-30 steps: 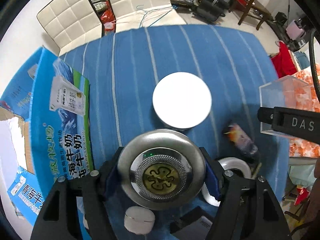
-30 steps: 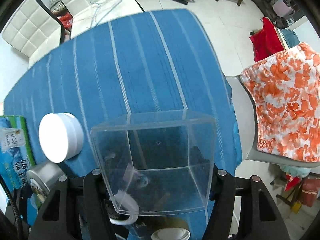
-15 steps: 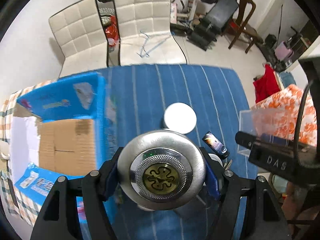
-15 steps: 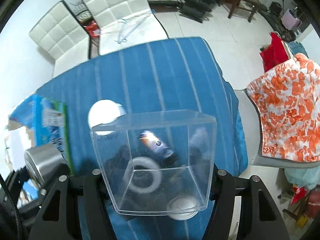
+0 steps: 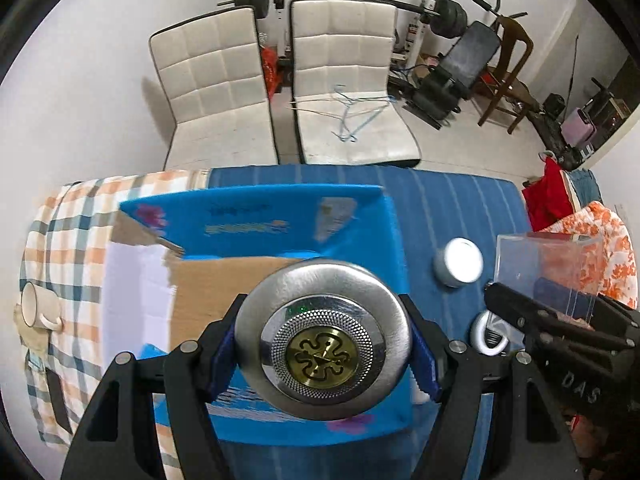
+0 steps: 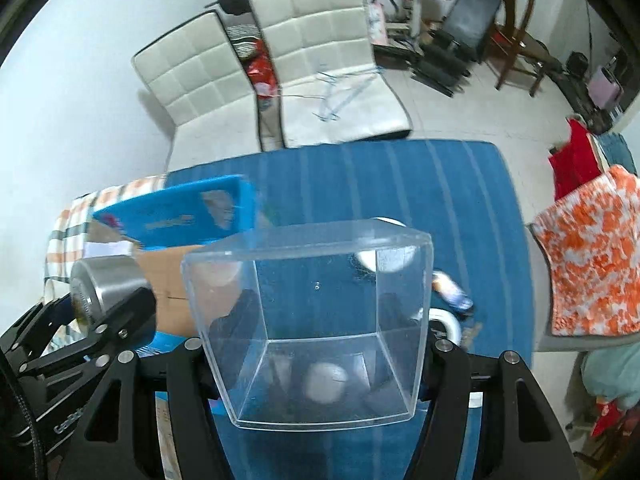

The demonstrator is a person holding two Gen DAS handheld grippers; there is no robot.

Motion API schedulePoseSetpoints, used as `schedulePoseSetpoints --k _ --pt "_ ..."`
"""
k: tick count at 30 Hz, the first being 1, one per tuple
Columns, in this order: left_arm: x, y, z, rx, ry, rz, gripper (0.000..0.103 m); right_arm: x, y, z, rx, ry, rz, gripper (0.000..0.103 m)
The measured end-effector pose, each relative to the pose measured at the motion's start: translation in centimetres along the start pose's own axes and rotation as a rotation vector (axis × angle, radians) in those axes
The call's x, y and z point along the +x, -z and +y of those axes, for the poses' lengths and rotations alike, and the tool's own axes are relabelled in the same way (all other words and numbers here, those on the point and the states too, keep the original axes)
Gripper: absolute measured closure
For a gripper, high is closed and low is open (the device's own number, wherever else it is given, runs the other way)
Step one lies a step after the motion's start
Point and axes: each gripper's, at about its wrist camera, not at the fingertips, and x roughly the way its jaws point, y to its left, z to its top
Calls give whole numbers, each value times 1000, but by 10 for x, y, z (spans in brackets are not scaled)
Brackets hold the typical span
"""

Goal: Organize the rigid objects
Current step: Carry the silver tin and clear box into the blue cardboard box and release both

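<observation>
My left gripper [image 5: 324,350] is shut on a round silver metal tin [image 5: 322,288] with a brass emblem, held above the open blue milk carton [image 5: 280,216]. In the right wrist view that tin [image 6: 106,288] shows at the left edge. My right gripper [image 6: 316,360] is shut on a clear plastic box [image 6: 308,264], empty, held high over the blue striped tablecloth [image 6: 360,184]. The clear box [image 5: 552,264] also shows at the right of the left wrist view.
On the cloth lie a white round container [image 5: 460,262], a tape roll [image 5: 486,332], a small bottle [image 6: 452,290] and a small white jar [image 6: 324,382]. A white mug [image 5: 36,308] sits on the checked cloth at left. Two white chairs [image 5: 348,80] stand behind the table.
Both grippers have risen and swung left with their loads. The table items shrank in view, and the carton's open inside now lies under the silver tin.
</observation>
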Motion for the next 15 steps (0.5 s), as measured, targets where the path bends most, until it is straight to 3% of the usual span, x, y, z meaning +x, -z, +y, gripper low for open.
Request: schedulePoseSetpoints --k 8,15 --pt "42 -11 89 -102 48 86 34 57 -21 84 -16 -57 37 36" --pt "104 -12 139 -188 101 216 34 133 -32 111 -28 -20 112 36"
